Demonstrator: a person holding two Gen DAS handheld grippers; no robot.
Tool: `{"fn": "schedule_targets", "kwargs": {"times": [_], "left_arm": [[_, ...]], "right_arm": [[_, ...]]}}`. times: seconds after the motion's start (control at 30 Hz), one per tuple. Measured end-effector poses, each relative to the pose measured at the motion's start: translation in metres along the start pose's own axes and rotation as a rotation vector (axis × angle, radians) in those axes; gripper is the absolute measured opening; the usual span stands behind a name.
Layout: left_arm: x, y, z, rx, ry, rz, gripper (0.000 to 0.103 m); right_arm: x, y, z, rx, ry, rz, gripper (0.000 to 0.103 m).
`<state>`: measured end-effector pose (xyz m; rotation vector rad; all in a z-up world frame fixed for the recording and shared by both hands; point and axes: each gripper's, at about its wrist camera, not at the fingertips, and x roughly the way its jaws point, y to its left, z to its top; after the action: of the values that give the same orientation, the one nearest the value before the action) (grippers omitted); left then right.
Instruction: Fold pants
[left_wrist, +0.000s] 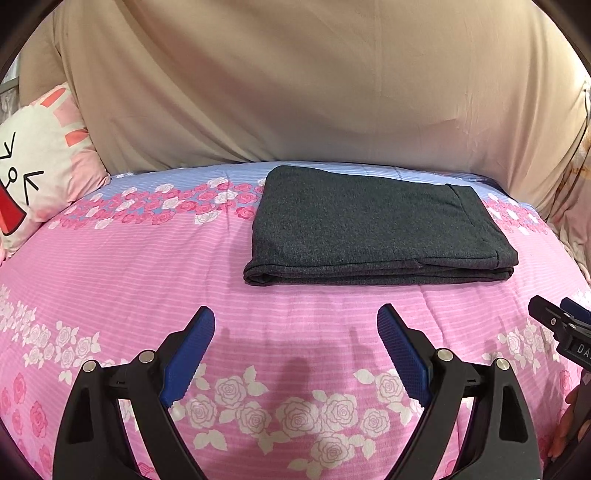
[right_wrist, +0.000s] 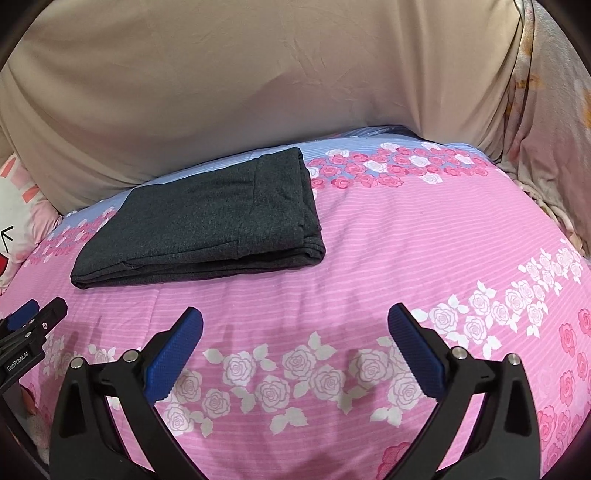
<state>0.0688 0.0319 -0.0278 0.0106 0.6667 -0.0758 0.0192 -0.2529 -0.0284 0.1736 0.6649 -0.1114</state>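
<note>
Grey pants (left_wrist: 373, 229) folded on pink bedspread (left_wrist: 147, 266) (rose print); both grippers' jaws wide, empty

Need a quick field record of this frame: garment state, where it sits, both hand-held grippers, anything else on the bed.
garment: dark grey pants, folded into a flat rectangle
surface: pink floral bedspread
left hand-held gripper: open, nothing between the fingers, short of the pants
right hand-held gripper: open, nothing between the fingers, short of the pants
other: cartoon pillow at the bed's left edge; beige sheet behind
</note>
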Motion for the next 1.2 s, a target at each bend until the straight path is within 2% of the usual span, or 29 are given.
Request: {"fn": "schedule_targets", "kwargs": {"times": [1.2], "left_arm": [[0.0005,0.004,0.0006,0.001,-0.004,0.03,0.087]], "right_arm": [[-0.0032,0.0024,0.001,-0.007,0.0,-0.009,0.098]]}}
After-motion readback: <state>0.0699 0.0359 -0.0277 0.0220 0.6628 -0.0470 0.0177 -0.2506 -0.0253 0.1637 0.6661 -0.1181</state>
